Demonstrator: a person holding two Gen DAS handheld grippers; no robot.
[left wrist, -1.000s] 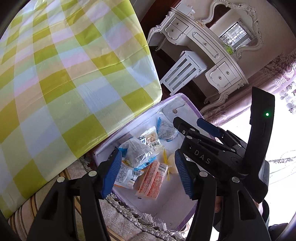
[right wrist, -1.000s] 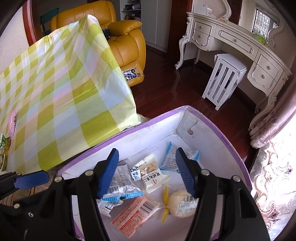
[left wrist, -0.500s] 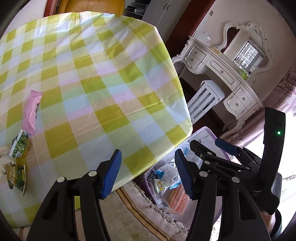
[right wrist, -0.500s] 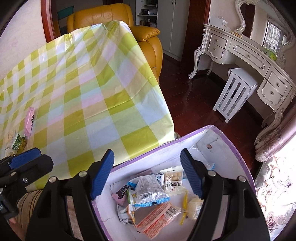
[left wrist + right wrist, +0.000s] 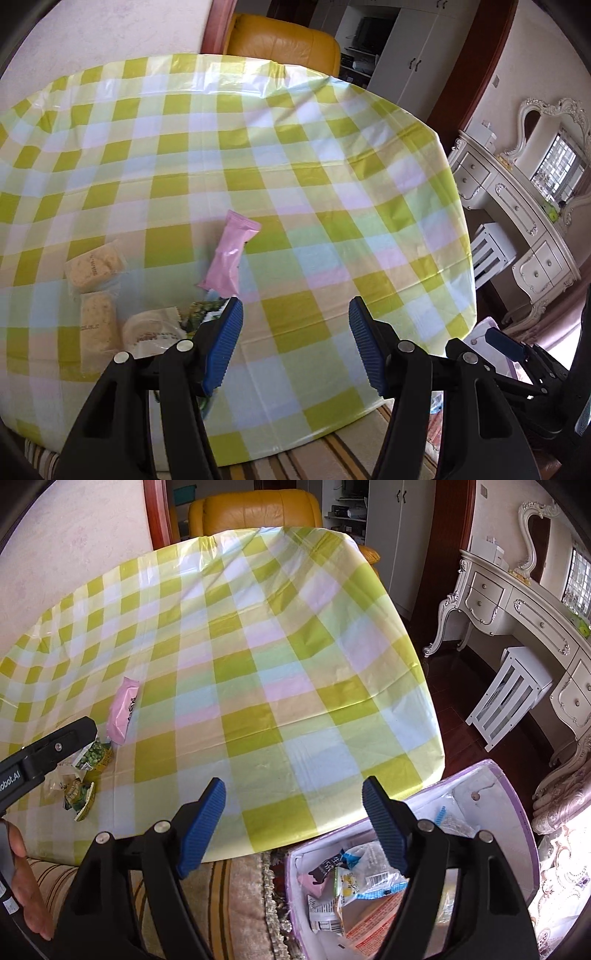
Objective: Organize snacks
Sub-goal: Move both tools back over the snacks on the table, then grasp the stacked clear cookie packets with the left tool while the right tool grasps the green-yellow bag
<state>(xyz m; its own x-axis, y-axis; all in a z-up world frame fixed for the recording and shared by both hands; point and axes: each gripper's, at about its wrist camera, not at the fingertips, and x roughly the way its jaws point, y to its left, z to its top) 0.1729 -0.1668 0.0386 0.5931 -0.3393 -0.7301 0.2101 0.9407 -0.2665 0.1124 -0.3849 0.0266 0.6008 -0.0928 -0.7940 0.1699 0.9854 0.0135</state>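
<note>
Both grippers have swung up and away from the purple-rimmed white storage box on the floor and are now facing the round table under its yellow-green checked plastic cloth. A second ago each camera was looking down into the box; now the tabletop is filling both views.

The left gripper is tilting down over the near edge of the table, its blue ribbed pads standing apart with only cloth showing between them. The right gripper is hanging beside it over the table's edge and the striped beige seat cushion, angled downward; its jaws have just been opening wider and nothing is between them. A person's hand is showing at the lower left of the right view, behind the black body of the other tool.

Snacks are lying on the cloth to the left: a long pink wrapped bar, two clear-wrapped tan cakes side by side, a pale round packet and a green-printed pea packet partly hidden behind the left finger. Several more packets, blue-white, pink and orange, are piled inside the box, which is sitting just past the table's right edge.

A yellow leather armchair is standing behind the table, and a white carved dressing table is standing well apart at the right.
</note>
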